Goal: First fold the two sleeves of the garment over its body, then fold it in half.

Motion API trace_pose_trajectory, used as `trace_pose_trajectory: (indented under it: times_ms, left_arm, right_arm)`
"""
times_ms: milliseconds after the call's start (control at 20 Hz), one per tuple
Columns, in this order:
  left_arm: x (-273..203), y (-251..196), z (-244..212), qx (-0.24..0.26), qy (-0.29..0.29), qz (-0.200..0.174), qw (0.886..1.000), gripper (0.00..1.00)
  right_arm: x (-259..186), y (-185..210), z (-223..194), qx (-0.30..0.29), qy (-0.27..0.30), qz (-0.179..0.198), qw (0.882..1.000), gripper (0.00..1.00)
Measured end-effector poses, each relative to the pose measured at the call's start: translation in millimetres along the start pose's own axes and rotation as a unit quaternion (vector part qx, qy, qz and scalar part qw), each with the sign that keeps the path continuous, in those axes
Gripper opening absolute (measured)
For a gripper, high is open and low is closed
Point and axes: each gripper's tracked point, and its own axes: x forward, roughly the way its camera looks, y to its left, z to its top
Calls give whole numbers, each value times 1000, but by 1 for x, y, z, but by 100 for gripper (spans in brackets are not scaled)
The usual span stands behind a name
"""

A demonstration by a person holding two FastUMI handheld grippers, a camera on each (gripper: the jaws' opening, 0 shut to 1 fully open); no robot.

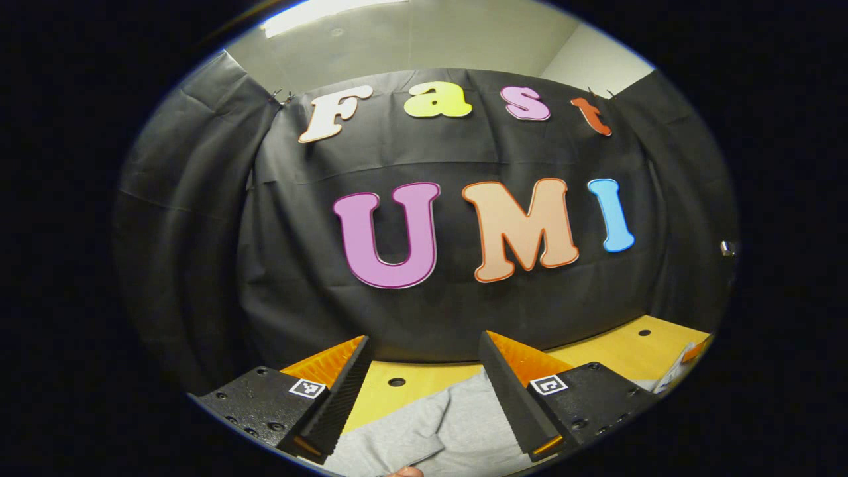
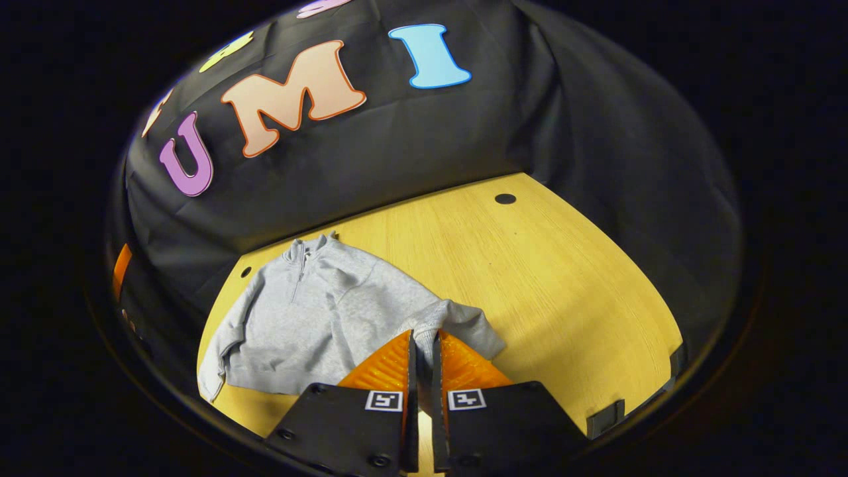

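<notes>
Currently the first step, folding a sleeve over the body, is judged to be in hand. In the right gripper view the grey garment (image 2: pixel 324 311) is being shown lying on the wooden table (image 2: pixel 563 278), in the lower left of the frame, collar toward the booth wall. One sleeve (image 2: pixel 464 324) is reaching toward the lower centre, where the right gripper (image 2: pixel 422 358) is being held with its jaws drawn narrow, only a thin gap left between them. Sleeve fabric is lying right at that gap, but whether it is being pinched cannot be told, since the fingers are hiding the contact.

In the left gripper view the left gripper (image 1: pixel 424 391) is being held wide apart and empty at the bottom of the frame, with the garment (image 1: pixel 430 430) lying below and between its fingers.

For the next move, a firm grip on the sleeve end is probably being called for, followed by a lift and a carry across the body toward the frame's left.
</notes>
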Motion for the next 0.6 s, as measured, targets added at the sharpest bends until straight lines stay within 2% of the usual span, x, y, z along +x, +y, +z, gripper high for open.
trace_pose_trajectory:
  times_ms: [50,150,200,250,300,350,400,450,500,550,600]
  left_arm:
    - [-1,8,-1,1,1,7,1000,99]
    - [-4,24,-2,3,3,22,1000,99]
    - [-5,32,-4,4,4,30,1000,95]
    - [-7,39,-5,4,6,36,999,100]
    - [-8,47,-8,3,8,43,999,95]
    - [-9,55,-10,3,10,51,999,99]
    - [-11,64,-12,3,12,59,998,96]
    - [-12,72,-14,3,14,67,998,100]
    - [-15,79,-16,3,15,74,997,96]
    - [-15,86,-16,4,16,80,997,100]
    - [-15,92,-17,4,17,87,996,100]
  right_arm:
    - [2,5,4,-1,-2,3,1000,11]
    - [10,15,15,-6,-14,0,1000,8]
    - [13,22,20,-9,-18,3,1000,11]
    - [16,32,24,-11,-22,6,1000,11]
    - [20,42,30,-15,-25,11,1000,11]
    - [24,52,35,-21,-30,16,999,11]
    - [28,64,39,-28,-33,22,999,11]
    - [31,75,41,-35,-36,28,998,10]
    - [34,86,45,-40,-38,34,998,10]
    - [37,97,47,-42,-39,41,998,11]
    - [40,108,50,-42,-40,48,997,11]
